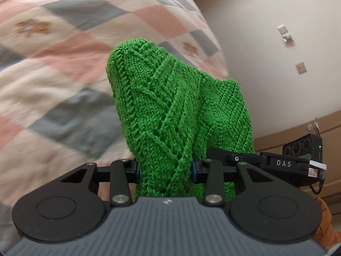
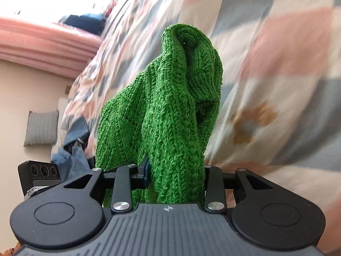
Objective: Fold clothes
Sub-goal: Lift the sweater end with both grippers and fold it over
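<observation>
Bed (image 1: 64, 85) with a pink, grey and cream patchwork quilt fills both views, blurred. Green cable-knit sweater (image 1: 162, 111) hangs bunched above the quilt, clear of it as far as visible, held up by both tools. Left tool (image 1: 164, 169) is clamped on a thick gather of knit, pads pressing from both sides. Right tool (image 2: 175, 173) is likewise closed on a fold of the sweater, near what looks like the ribbed collar or cuff.

Step judged: lifting the sweater to spread it. To do it well, draw the tools apart until the knit hangs flat, then lower it evenly onto the quilt; avoid dragging, as chunky knit stretches.

Sweater: bright green, heavy, diagonal cable ridges, crumpled, no fold made yet.
</observation>
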